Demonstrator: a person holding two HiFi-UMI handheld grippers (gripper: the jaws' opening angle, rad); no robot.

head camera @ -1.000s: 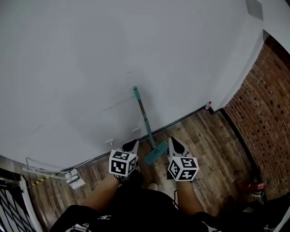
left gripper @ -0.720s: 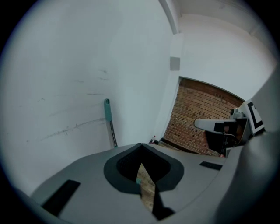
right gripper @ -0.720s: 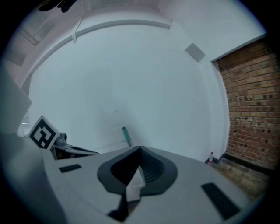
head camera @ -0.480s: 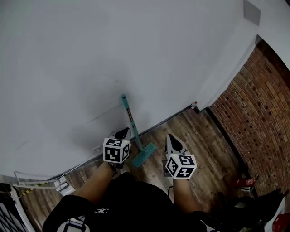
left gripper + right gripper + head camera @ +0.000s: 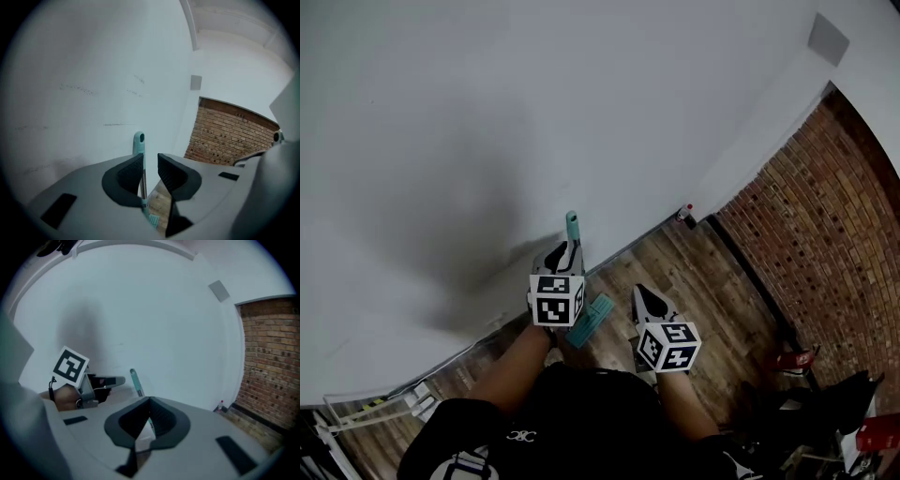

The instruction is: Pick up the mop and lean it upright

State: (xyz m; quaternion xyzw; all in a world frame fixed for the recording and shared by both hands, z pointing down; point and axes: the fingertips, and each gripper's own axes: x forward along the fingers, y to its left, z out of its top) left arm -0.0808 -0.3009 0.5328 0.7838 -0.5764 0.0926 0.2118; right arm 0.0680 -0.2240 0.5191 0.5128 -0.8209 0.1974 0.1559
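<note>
Leaning on the far wall (image 5: 487,112), mop (image 5: 573,225) stands upright | left tongs (image 5: 150,161) just spreading, handle between, unpinched | right tongs (image 5: 150,404) pressed together, empty | task seemingly near done

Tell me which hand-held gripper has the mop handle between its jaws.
The left hand-held gripper: its jaws, which have just been opening, stand apart around the teal mop handle. The right hand-held gripper is shut and empty.

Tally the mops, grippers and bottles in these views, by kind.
Mop: 1
Grippers: 2 (left gripper, whose jaws have just been opening with the mop handle between them; right gripper, shut)
Bottle: 1, at the foot of the wall
Total: 4
</note>
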